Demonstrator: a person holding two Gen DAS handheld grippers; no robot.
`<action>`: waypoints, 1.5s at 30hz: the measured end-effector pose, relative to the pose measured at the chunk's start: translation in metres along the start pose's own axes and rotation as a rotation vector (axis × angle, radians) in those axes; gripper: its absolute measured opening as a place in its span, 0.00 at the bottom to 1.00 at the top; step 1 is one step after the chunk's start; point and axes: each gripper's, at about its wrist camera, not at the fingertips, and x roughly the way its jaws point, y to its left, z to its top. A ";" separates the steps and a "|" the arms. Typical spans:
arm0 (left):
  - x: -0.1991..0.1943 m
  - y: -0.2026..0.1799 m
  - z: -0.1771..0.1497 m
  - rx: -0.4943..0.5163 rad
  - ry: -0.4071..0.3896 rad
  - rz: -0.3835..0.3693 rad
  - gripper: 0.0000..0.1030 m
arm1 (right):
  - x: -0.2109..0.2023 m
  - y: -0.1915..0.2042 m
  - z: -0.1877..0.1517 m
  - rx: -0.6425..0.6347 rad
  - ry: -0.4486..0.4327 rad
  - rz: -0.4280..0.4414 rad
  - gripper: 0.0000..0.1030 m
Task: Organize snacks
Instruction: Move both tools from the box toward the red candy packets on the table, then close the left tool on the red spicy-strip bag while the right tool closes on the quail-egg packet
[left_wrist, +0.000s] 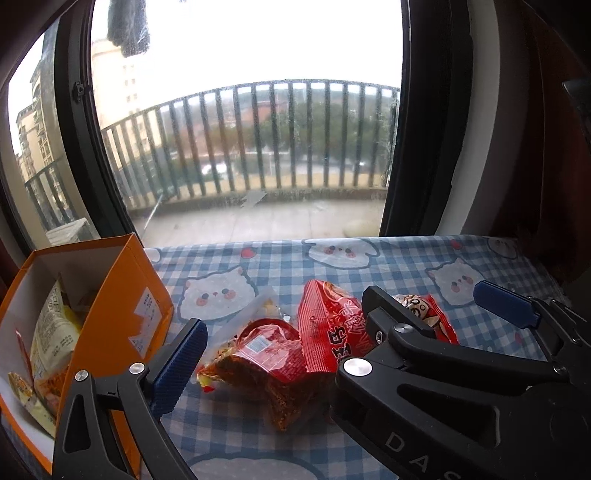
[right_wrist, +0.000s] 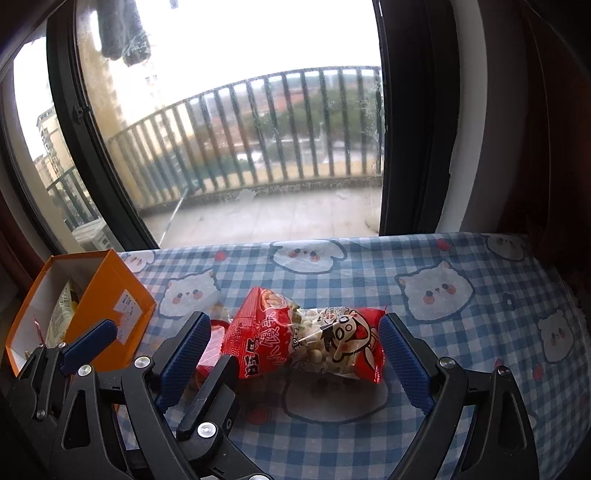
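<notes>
A red snack bag (right_wrist: 325, 336) with a cartoon figure and a clear window of pale round pieces lies on the checked cloth. My right gripper (right_wrist: 293, 332) is open and straddles it, one blue pad on each side, the right pad close to the bag's end. Left of the bag lies a clear-and-red packet of spicy strips (left_wrist: 266, 354). My left gripper (left_wrist: 295, 365) is open above that packet. Only its left pad (left_wrist: 181, 365) shows, because the right gripper (left_wrist: 432, 299) hides its other finger. An open orange box (left_wrist: 122, 302) at the left holds several packets (left_wrist: 55, 332).
The table (right_wrist: 461, 369) wears a blue checked cloth printed with white cats. A large window (right_wrist: 240, 129) rises just behind its far edge. Dark curtain hangs at the right. The two grippers stand close, the left gripper (right_wrist: 162, 347) overlapping the right one's left finger.
</notes>
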 end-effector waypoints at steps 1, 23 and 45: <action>0.004 -0.001 -0.001 -0.001 0.001 0.003 0.96 | 0.005 -0.002 -0.001 0.003 0.007 -0.008 0.91; 0.057 0.023 -0.027 -0.024 0.076 0.033 0.94 | 0.078 0.016 -0.024 -0.025 0.050 -0.161 0.98; 0.053 0.025 -0.031 -0.024 0.078 -0.004 0.75 | 0.079 0.019 -0.028 -0.055 0.107 -0.175 0.57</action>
